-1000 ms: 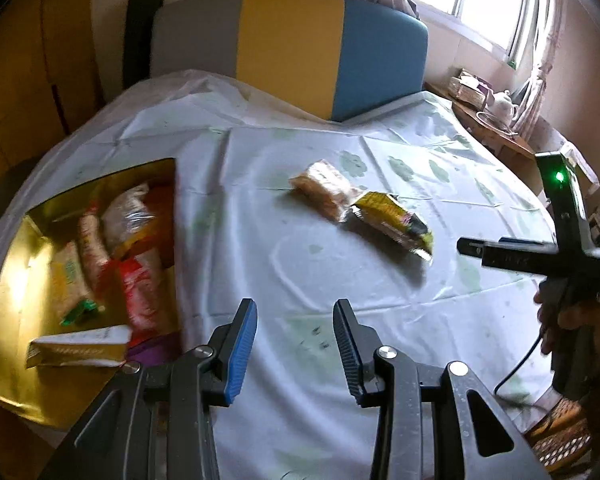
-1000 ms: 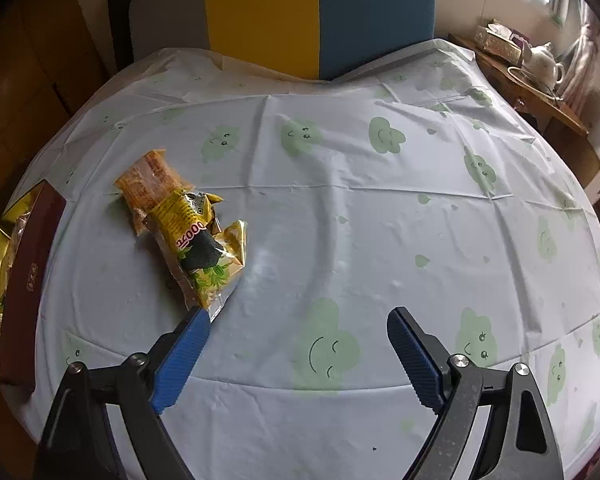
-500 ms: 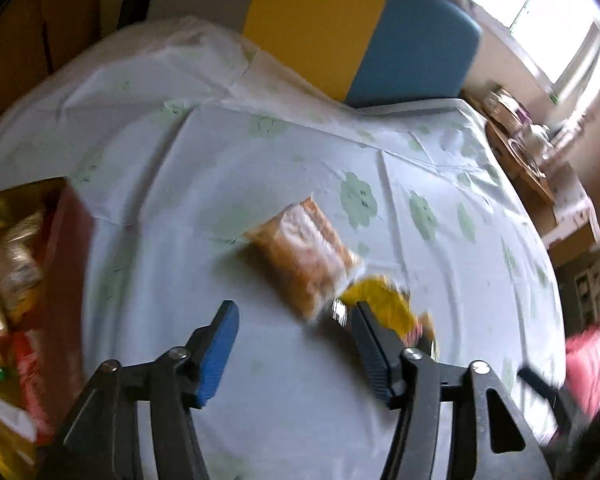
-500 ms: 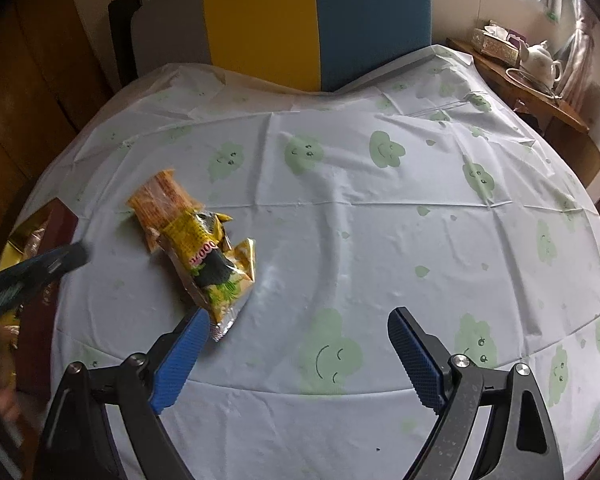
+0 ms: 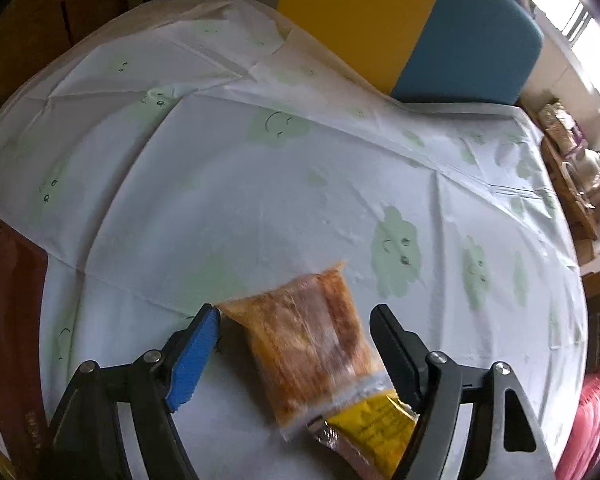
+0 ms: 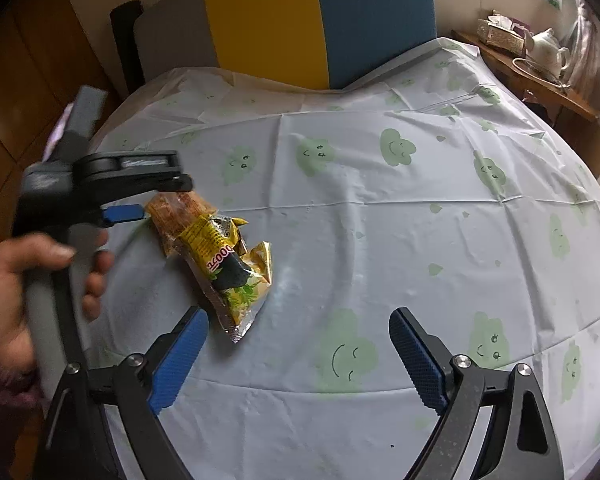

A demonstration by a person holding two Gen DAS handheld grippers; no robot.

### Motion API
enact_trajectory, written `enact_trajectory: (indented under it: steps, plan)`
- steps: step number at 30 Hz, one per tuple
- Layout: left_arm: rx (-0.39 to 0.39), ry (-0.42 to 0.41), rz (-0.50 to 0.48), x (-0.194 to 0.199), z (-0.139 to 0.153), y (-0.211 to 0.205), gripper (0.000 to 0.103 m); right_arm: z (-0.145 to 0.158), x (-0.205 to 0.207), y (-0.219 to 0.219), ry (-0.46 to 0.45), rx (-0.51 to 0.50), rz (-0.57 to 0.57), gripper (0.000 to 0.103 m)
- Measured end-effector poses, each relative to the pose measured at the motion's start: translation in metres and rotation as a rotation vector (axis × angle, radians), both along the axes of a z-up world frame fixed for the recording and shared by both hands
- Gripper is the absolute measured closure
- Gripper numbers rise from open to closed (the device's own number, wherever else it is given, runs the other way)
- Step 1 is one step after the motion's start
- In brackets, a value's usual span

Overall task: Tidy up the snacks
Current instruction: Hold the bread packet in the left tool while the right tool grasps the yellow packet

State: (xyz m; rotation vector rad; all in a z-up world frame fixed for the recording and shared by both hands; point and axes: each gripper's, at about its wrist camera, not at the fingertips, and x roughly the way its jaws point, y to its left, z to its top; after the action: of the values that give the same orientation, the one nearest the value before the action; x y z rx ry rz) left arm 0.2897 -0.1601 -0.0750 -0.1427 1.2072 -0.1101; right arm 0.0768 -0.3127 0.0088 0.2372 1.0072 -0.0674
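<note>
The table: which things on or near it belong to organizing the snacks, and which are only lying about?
For the job:
- orange snack packet
- yellow snack packet
- left hand-held gripper, jaws opening around the orange packet
- snack box

Lying about:
- teapot
- chair
- tablecloth

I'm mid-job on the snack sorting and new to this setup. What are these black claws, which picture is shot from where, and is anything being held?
There is no robot arm: a person holds a two-finger gripper in each hand, with a camera on each looking forward along its fingers.

The left wrist view shows the left gripper with its jaws opening either side of the orange snack packet; the pads are not pressing it. A yellow snack packet lies partly on the orange one.

The right wrist view shows the right gripper open, hovering over the tablecloth and holding nothing. It also shows the person's left hand gripping the other tool's handle.

At the left edge of the left view is the dark red wall of a box.

Nothing is held.
</note>
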Motion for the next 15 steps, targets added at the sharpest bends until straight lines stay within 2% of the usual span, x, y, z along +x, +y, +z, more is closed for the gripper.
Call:
enact_trajectory:
  steps: [5, 7, 15]
  plan:
    - [0.089, -0.035, -0.045, -0.004, -0.007, -0.014, 0.026, 0.001, 0.000, -0.001, -0.001, -0.002, -0.003, 0.010]
    - [0.066, -0.055, -0.066, -0.008, -0.004, -0.010, 0.040, 0.000, 0.000, -0.001, 0.003, -0.001, -0.004, 0.010]
    - [0.084, -0.155, -0.143, -0.052, 0.023, 0.037, 0.042, -0.001, -0.001, -0.004, 0.008, -0.018, -0.017, 0.010]
